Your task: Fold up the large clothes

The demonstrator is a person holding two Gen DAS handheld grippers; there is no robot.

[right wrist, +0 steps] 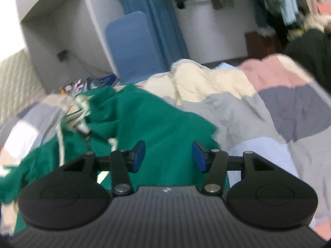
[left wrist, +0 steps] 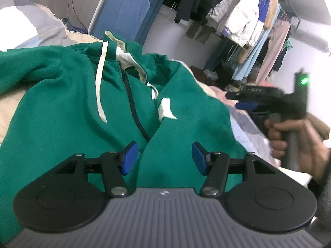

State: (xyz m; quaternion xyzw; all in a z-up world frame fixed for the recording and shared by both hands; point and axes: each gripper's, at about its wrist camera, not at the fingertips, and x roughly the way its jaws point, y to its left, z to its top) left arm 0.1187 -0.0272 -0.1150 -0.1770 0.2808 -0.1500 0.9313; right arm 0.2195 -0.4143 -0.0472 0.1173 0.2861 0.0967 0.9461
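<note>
The green hoodie [left wrist: 68, 103] lies spread front-up on the bed just beyond my left gripper [left wrist: 164, 158], whose blue pads stand apart over the cloth near the zipper [left wrist: 132, 103] with nothing pinched between them. My right gripper [right wrist: 168, 157] tilts down over the hoodie's right edge, jaws apart and empty, and in the left view my right hand [left wrist: 298, 142] wraps its handle off that edge. Past the hood, the patchwork quilt [right wrist: 279, 103] spreads rumpled and open to the right, with a clothes rack [left wrist: 258, 26] farther back.
</note>
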